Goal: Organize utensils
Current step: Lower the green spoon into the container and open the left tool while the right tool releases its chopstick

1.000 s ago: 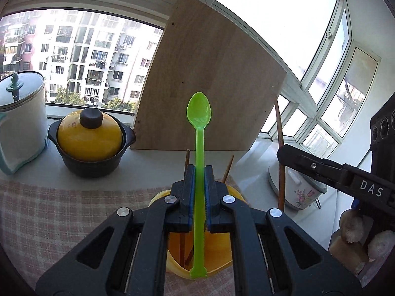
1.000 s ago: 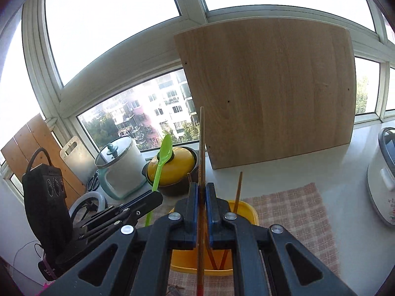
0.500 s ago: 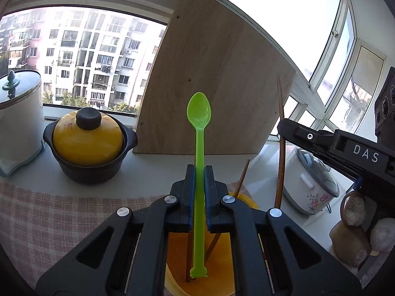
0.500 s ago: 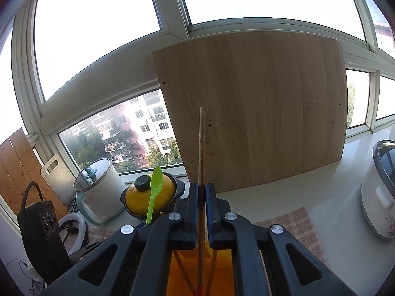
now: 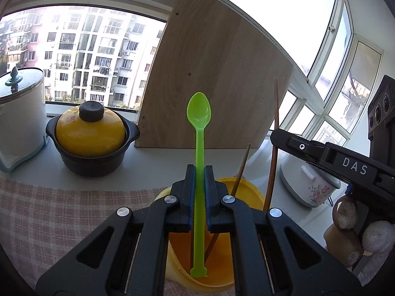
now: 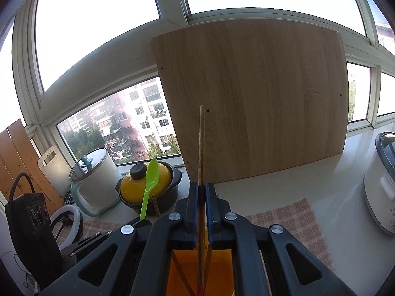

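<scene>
My left gripper (image 5: 199, 172) is shut on a green plastic spoon (image 5: 198, 113), held upright, bowl up, its handle end inside the yellow cup (image 5: 244, 185) below the jaws. My right gripper (image 6: 202, 192) is shut on a wooden chopstick (image 6: 201, 143), held upright, its lower end inside the same yellow cup (image 6: 222, 278). Other chopsticks (image 5: 243, 162) lean in the cup. The right gripper's arm (image 5: 333, 157) shows at right in the left wrist view; the green spoon (image 6: 149, 185) shows at left in the right wrist view.
A checked cloth (image 5: 56, 212) lies under the cup. A yellow-lidded black pot (image 5: 90, 138), a white lidded canister (image 5: 19, 113), a wooden board (image 6: 256, 103) against the window and a white rice cooker (image 6: 380, 187) stand on the counter.
Both grippers have lowered over the yellow cup; the spoon's handle end and the chopstick's lower end now sit deeper inside it. Both jaws stay shut.
</scene>
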`<action>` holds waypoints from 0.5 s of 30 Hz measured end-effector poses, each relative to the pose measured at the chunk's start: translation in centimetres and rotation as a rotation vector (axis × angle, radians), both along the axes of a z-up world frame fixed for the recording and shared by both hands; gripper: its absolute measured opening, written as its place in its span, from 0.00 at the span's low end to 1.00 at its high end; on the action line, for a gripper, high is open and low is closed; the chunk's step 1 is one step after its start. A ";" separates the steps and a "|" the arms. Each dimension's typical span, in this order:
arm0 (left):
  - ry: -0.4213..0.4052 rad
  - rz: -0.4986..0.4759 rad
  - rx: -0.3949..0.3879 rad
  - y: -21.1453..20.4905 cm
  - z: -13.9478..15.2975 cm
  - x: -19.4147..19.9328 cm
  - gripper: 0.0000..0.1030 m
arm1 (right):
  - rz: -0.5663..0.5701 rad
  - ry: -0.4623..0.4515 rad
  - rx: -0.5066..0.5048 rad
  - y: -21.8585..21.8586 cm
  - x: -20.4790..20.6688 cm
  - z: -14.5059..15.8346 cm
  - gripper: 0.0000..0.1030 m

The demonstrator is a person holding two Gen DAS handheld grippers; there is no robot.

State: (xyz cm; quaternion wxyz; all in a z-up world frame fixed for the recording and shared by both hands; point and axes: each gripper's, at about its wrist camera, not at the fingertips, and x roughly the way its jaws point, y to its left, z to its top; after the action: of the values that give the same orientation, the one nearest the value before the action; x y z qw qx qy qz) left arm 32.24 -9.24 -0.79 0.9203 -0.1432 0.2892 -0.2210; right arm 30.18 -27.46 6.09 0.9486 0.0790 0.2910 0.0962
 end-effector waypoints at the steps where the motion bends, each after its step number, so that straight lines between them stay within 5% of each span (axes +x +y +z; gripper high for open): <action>1: -0.002 -0.004 0.000 0.1 0.1 -0.2 0.04 | 0.003 0.000 -0.003 0.0 -0.2 -0.1 0.03; 15: -0.001 -0.051 0.055 0.0 -0.2 -3.3 0.04 | 0.055 0.039 -0.029 0.6 -3.3 -2.0 0.03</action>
State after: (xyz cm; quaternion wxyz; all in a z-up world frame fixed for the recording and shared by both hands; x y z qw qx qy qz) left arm 28.93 -9.20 -1.00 0.9181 -0.1102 0.2985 -0.2364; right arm 26.89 -26.84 4.11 0.9408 0.0591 0.3127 0.1166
